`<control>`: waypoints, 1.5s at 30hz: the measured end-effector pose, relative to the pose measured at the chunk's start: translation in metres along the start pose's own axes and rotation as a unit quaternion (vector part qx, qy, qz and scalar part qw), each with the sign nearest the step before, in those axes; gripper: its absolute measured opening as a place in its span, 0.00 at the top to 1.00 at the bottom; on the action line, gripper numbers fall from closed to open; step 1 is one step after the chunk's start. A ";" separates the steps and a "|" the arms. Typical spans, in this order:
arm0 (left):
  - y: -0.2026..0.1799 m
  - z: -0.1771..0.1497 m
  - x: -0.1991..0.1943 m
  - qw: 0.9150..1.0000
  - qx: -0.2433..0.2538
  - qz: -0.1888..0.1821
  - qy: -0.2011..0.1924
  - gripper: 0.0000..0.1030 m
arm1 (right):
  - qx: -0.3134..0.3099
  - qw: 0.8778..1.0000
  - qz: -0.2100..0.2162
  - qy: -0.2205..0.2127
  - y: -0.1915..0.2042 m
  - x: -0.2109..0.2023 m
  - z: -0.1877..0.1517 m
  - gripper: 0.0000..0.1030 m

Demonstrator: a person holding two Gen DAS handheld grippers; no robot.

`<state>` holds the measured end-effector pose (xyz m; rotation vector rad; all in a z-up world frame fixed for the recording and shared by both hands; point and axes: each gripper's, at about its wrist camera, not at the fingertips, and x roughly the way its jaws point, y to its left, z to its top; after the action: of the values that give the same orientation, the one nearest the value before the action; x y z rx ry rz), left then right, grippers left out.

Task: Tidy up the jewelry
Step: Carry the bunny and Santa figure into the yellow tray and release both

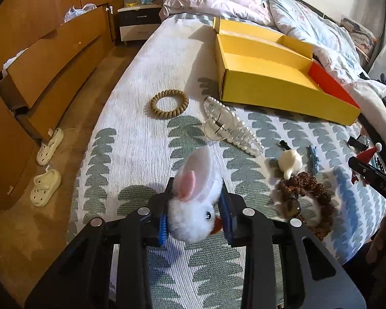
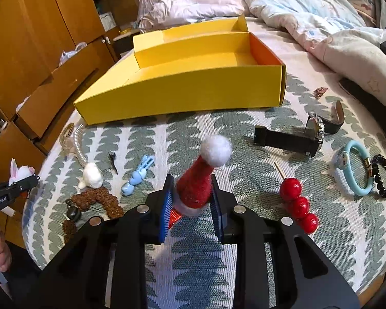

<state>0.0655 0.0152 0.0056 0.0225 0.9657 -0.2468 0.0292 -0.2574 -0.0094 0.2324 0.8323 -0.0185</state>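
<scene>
Left wrist view. The left gripper [image 1: 196, 206] pinches a white plush rabbit hair ornament [image 1: 196, 203] between its blue-padded fingers [image 1: 163, 225], above the leaf-patterned bedspread [image 1: 131, 139]. Ahead lies an open yellow cardboard box [image 1: 278, 87]. Between gripper and box rest a tan beaded bracelet [image 1: 169, 103] and, just beside the box's near wall, a pearl headband [image 1: 231, 126]. To the right lie a small white plush piece [image 1: 290, 162], a blue clip [image 1: 313, 158] and a brown seed-bead bracelet [image 1: 306, 193]. At the right edge the right gripper [image 1: 370, 172] shows a red Santa hat ornament [image 1: 368, 153].

Right wrist view. The right gripper [image 2: 191, 200] is closed on the red Santa hat ornament [image 2: 198, 185], its white pompom pointing toward the yellow cardboard box [image 2: 187, 90]. On the bedspread to the right lie a red candied-berry skewer [image 2: 297, 200], a black-strapped wristwatch [image 2: 296, 136], a light-blue bangle [image 2: 355, 170] and a black bead bracelet [image 2: 384, 180], the last two touching. To the left lie a blue rabbit clip [image 2: 137, 177], a small black clip [image 2: 113, 162] and the brown seed-bead bracelet [image 2: 97, 200]. The left gripper [image 2: 18, 182] enters at the left edge, holding the rabbit.
</scene>
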 end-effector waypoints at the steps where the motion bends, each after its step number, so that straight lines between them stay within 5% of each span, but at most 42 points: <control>1: -0.001 0.001 -0.001 1.000 0.000 -0.001 -0.001 0.70 | 0.002 1.000 0.003 -0.004 0.000 -0.002 0.001 0.73; 12: -0.043 0.046 -0.035 0.999 0.033 -0.013 -0.039 0.70 | 0.002 0.999 0.036 -0.038 0.012 -0.032 0.039 0.73; 22: -0.092 0.145 -0.024 0.996 0.046 -0.012 -0.070 0.70 | -0.023 0.995 0.062 -0.071 0.031 -0.032 0.158 0.73; 29: -0.117 0.206 0.045 0.999 0.023 -0.021 -0.030 0.70 | -0.003 0.999 0.034 -0.040 0.005 0.036 0.222 0.73; 45: -0.130 0.253 0.187 0.998 0.011 -0.018 0.063 0.70 | -0.018 0.999 -0.003 0.050 -0.019 0.180 0.261 0.73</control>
<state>0.3438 -0.1802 0.0092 0.0417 1.0901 -0.2916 0.3395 -0.3177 0.0240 0.1969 0.9315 0.0020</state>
